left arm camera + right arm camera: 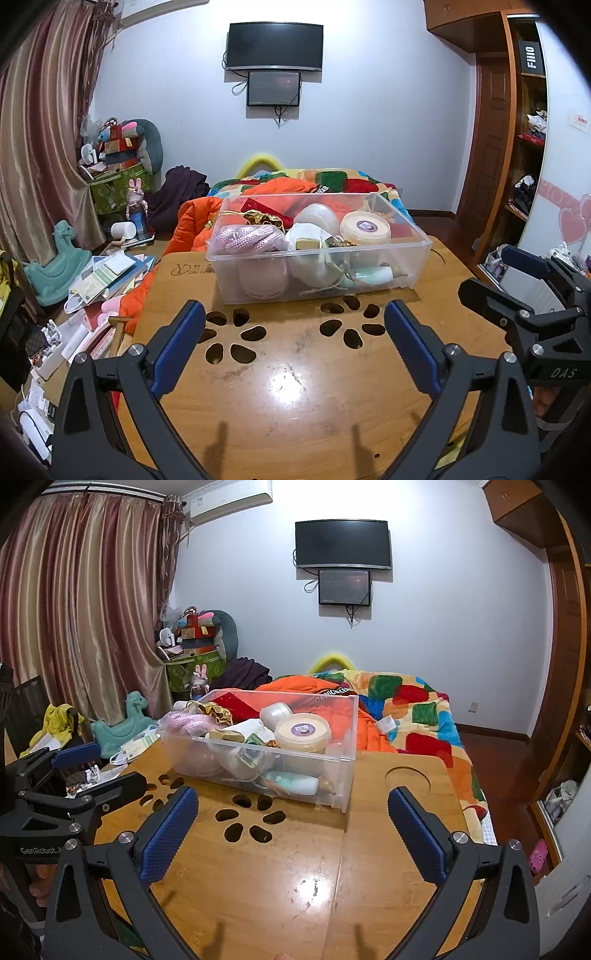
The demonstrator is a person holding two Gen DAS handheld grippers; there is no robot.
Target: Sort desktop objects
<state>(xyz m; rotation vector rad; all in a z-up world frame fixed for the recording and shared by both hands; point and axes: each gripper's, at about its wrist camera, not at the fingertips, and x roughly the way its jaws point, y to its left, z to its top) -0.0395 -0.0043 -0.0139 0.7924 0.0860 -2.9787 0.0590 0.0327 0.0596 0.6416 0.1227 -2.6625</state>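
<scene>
A clear plastic bin (321,254) sits on the far half of the wooden surface (295,387), its long axis running left to right across the view, one long wall facing both tongs. From the right wrist it looks slightly skewed, the near right corner closest.

Inside it is a jumble: a pink knitted bundle (245,238) at the left end, a round cream tub with a purple label (365,227) toward the right, a white domed jar (317,216) behind it, a pale green tube (371,275) lying flat along the front wall, and something gold and crinkly (260,218) at the back.

The left tongs (295,325) hang open above the glossy bamboo, blue ribbed pads wide apart, holding nothing. The right tongs (293,808) are likewise spread wide and empty, and show at the right edge of the left view.

Petal-shaped cutouts (231,338) pierce the surface between tongs and bin. Behind the bin lie an orange jacket (328,701) and a patchwork blanket (417,709); papers (107,275) and a teal rocking horse (55,262) clutter the left.
</scene>
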